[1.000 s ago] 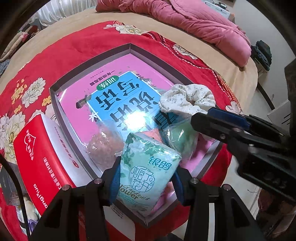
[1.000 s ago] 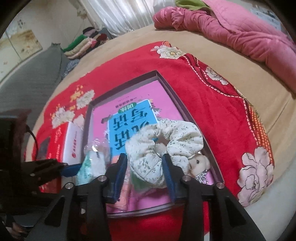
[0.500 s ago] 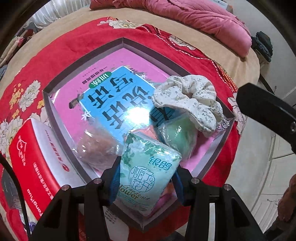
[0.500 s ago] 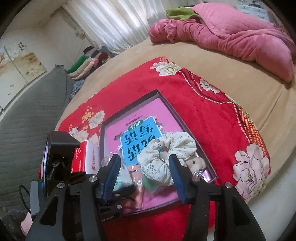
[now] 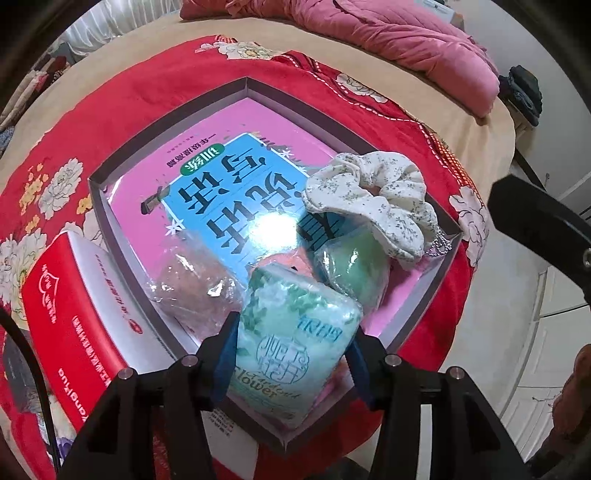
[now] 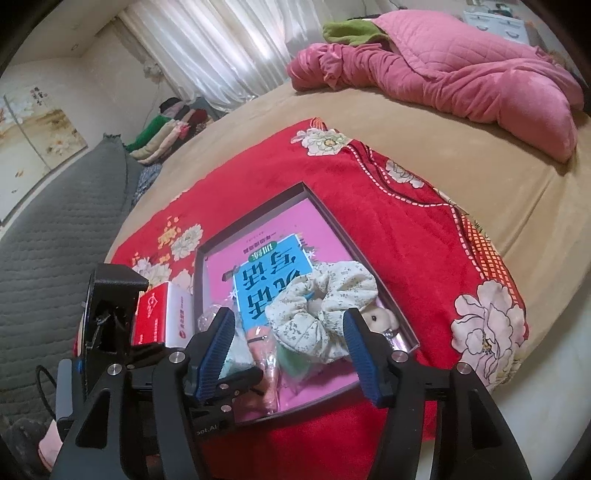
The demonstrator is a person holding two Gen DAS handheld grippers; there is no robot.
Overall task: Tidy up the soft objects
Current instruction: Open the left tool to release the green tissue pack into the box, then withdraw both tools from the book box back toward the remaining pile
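The tissue pack (image 5: 295, 332) is being set into the tray (image 5: 436, 280) at lower centre, the left gripper (image 5: 291, 354) jaws opening around it. The right gripper (image 6: 288, 350) jaws are opening above the released scrunchie (image 6: 321, 306); withdrawal seems next.

The blanket (image 5: 155, 85) is bright red with cream and yellow peony blooms and a dashed white border; the bed (image 6: 424, 155) beneath it is tan; the quilt (image 6: 461, 74) heaped at its far side is rose pink, with an olive-green cloth (image 6: 351, 31) tucked in it; the tray (image 5: 177, 110) has grey walls and a glossy pink floor with a sky-blue panel of black characters; the scrunchie (image 5: 373, 195) is cream, sprigged with tiny grey-green flowers; the tissue pack (image 5: 295, 339) is mint green with white floral print; the box (image 5: 70, 332) beside the tray is red and white; the gripper pads (image 6: 218, 347) are dark blue on black.
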